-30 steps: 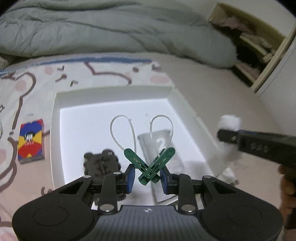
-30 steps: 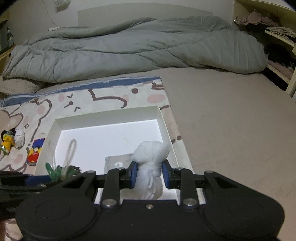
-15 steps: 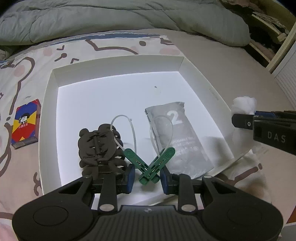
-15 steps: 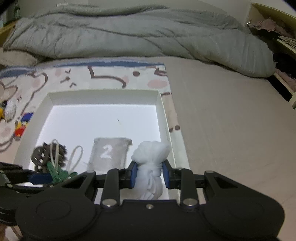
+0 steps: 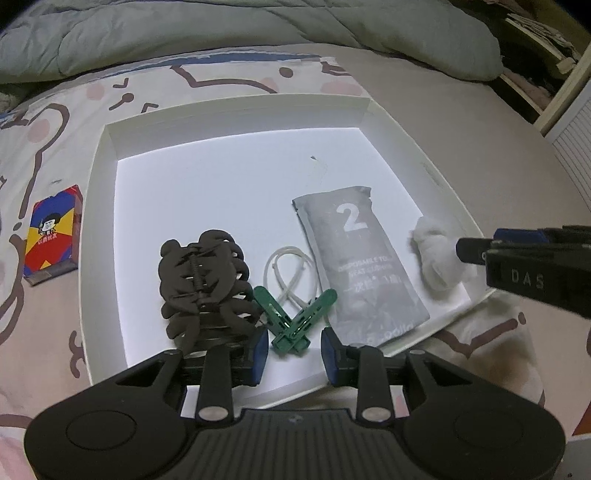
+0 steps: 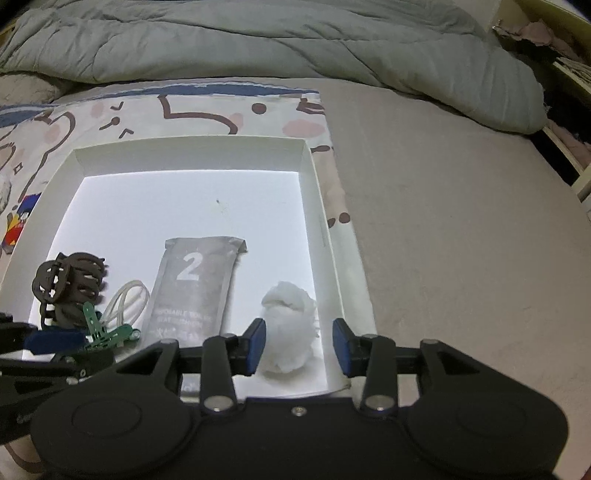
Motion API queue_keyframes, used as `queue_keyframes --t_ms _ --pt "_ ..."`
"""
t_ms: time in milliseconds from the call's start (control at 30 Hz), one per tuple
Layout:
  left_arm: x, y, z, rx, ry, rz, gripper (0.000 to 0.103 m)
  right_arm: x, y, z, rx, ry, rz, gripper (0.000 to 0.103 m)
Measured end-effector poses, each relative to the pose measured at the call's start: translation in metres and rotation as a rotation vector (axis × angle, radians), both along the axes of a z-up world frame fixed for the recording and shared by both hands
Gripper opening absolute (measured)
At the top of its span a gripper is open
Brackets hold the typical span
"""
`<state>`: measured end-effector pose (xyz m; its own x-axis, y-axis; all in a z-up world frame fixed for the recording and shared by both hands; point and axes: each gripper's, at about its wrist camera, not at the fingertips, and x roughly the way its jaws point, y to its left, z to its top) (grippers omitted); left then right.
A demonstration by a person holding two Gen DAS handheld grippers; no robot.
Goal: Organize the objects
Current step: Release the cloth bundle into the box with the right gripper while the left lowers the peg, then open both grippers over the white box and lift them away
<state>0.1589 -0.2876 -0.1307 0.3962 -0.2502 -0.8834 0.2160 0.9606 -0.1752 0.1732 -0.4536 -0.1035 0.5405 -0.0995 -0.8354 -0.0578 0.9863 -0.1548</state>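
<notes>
A shallow white box (image 5: pixel 236 107) lies on the patterned sheet. Inside it rest a black hair claw (image 5: pixel 205 288), a grey sachet marked "2" (image 5: pixel 358 266), a pair of green clips (image 5: pixel 295 325) on white loops, and a white cotton wad (image 5: pixel 436 258). My left gripper (image 5: pixel 293 350) is opening. The clips lie on the box floor between its blue pads, which stand clear of them. My right gripper (image 6: pixel 298 347) is opening too, and the wad (image 6: pixel 290 325) sits loose between its pads at the box's right wall (image 6: pixel 332 258).
A red, blue and yellow card box (image 5: pixel 51 236) lies on the sheet left of the white box. A grey duvet (image 5: pixel 258 33) is heaped behind. Shelves (image 5: pixel 546 55) stand at the far right. The far half of the white box holds nothing.
Both grippers came down into the box. Their jaws, shut on the green clips and the white wad, have parted, and both things now lie on the box floor.
</notes>
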Motion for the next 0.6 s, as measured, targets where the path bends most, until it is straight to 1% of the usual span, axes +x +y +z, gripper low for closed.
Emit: queue_keyframes --t_ms 400,600 --pt "-0.001 -0.002 0.018 0.003 -0.028 -0.014 0.033 -0.002 -0.001 0.009 0.028 -0.008 -0.019 0.044" --pt "-0.001 -0.002 0.027 0.011 -0.037 -0.022 0.035 -0.008 -0.008 0.023 0.111 -0.048 -0.040 0.044"
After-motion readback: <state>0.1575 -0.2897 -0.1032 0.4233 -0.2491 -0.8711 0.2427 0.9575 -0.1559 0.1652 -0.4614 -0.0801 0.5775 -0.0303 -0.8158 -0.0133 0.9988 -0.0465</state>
